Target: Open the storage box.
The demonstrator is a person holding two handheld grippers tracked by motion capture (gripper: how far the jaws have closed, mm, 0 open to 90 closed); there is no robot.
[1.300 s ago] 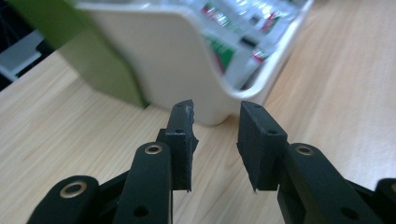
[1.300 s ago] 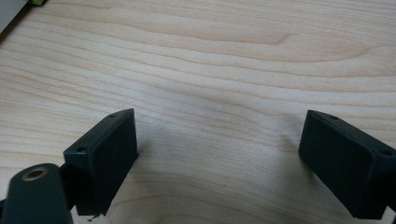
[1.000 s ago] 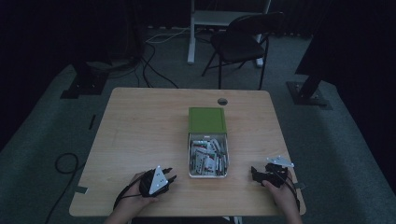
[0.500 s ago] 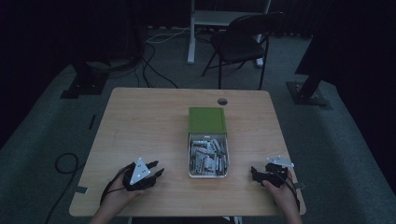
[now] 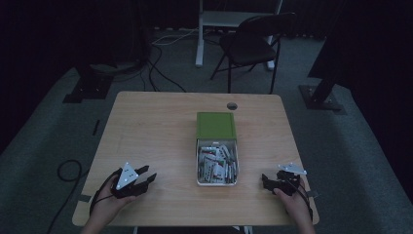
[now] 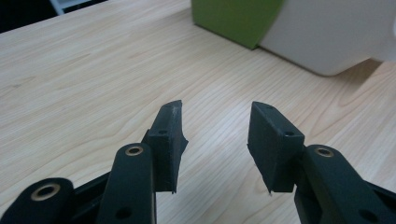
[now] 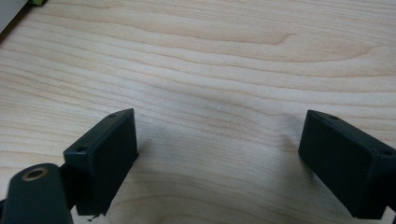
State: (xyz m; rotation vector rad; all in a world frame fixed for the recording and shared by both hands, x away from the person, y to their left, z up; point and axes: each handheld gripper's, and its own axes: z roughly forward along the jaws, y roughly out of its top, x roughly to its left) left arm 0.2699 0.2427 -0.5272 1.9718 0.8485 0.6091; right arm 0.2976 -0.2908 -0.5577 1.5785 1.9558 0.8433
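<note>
Left hand-held gripper (image 6: 215,140) just opening, empty; right hand-held gripper (image 7: 219,158) spread wide, empty. Risked knocking open box (image 5: 217,168) ahead, spilling packets (image 5: 216,163).

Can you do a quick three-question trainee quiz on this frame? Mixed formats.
1. True or false: the left gripper grips a packet from the box.
2. The green lid lies: A) on the box, B) against the box's far end, C) by the right gripper.
3. Fill in: the table's round hole is near its ____ edge.

Key
1. False. Its jaws have just been opening and hold nothing.
2. B.
3. Far.
</note>
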